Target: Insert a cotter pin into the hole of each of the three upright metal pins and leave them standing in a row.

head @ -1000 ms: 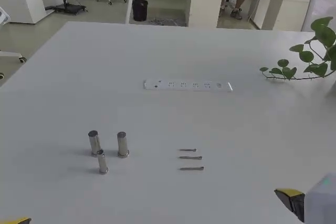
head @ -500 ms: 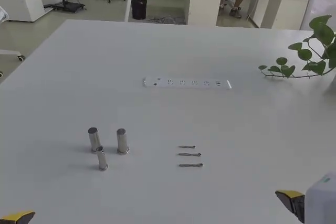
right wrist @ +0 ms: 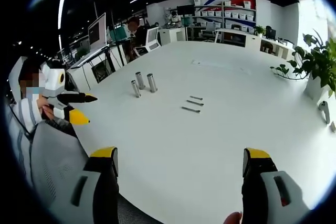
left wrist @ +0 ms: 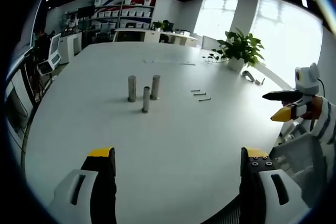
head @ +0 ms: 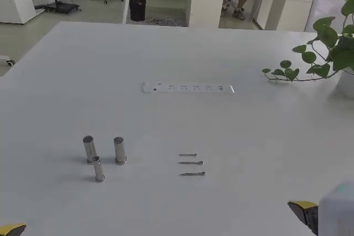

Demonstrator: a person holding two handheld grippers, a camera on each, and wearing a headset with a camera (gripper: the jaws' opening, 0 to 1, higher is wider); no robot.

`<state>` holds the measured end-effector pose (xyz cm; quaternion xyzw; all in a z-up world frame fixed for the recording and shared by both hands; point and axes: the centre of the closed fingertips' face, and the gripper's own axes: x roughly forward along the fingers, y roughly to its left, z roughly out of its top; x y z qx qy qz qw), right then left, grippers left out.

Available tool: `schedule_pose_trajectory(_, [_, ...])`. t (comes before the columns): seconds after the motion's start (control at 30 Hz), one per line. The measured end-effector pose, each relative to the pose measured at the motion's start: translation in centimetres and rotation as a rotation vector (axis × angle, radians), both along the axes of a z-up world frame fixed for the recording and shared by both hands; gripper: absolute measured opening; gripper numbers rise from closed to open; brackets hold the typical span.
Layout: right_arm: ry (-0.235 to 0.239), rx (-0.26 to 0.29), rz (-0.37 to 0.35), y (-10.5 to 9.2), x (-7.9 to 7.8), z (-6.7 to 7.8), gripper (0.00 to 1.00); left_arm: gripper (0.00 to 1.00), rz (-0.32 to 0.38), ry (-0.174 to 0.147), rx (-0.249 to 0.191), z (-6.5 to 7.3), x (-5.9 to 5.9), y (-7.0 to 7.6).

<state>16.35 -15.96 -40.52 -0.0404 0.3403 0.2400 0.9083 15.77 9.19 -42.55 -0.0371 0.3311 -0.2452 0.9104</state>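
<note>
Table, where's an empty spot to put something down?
Bare table lies between the power strip and the cotter pins, and right of them toward the plant. It's crowded around the three metal pins.

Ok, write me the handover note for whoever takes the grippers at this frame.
Left gripper open, empty, at the near edge of the table; right gripper likewise.
Three pins stand upright in a cluster, not a row; three cotter pins lie loose to their right in the head view.
Done: nothing inserted. Left: all three insertions, then line the pins up.
</note>
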Motion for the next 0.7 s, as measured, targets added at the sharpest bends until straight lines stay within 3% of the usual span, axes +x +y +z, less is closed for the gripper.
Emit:
schedule_pose_trajectory(0.1, [0.006,0.013,-0.017,-0.5,-0.3,-0.1,0.97,0.98,-0.007,0.020,0.004,-0.3,0.2,0.1])
schedule_pose_trajectory(0.27, [-0.003,0.035,-0.043,-0.6,-0.2,0.3,0.96,0.97,-0.016,0.022,-0.001,-0.1,0.3,0.3])
schedule_pose_trajectory(0.43, [-0.015,0.023,-0.039,-0.4,0.1,0.5,0.94,0.97,-0.018,0.007,0.004,0.5,0.4,0.3])
schedule_pose_trajectory(0.57, [-0.013,0.029,-0.025,0.2,0.0,0.7,0.94,0.94,-0.012,0.008,-0.023,1.0,0.4,0.3])
schedule_pose_trajectory(0.7, [-0.002,0.030,-0.026,0.4,-0.1,0.5,0.95,0.91,-0.001,-0.006,0.000,1.0,0.8,0.7])
